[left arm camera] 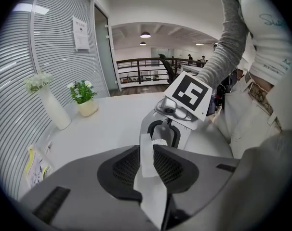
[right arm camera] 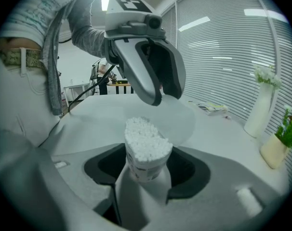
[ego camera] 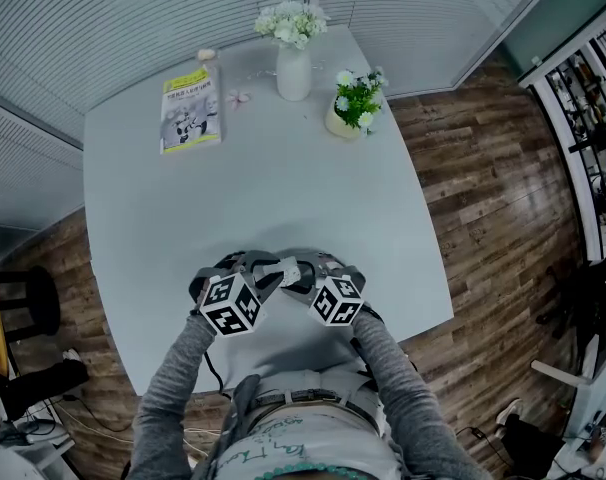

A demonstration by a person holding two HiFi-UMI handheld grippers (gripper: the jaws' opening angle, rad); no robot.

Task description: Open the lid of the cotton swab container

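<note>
The cotton swab container [right arm camera: 145, 165] stands upright between the jaws of my right gripper [right arm camera: 145, 179], which is shut on its lower body. Its top is uncovered, and the white swab heads [right arm camera: 144, 138] show. The clear round lid [right arm camera: 179, 115] hangs just behind and above the container, and my left gripper [right arm camera: 161, 94] is shut on its edge. In the left gripper view the lid [left arm camera: 147, 159] stands edge-on between the pads of the left gripper [left arm camera: 149, 171], with the swabs [left arm camera: 159, 142] and the right gripper [left arm camera: 167, 131] beyond. In the head view both grippers [ego camera: 273, 271] [ego camera: 305, 274] meet over the table's near edge.
On the grey table [ego camera: 283, 188], a white vase of flowers [ego camera: 294, 63] and a small potted plant [ego camera: 355, 103] stand at the far side. A booklet [ego camera: 191, 108] lies at the far left. Wooden floor lies to the right of the table.
</note>
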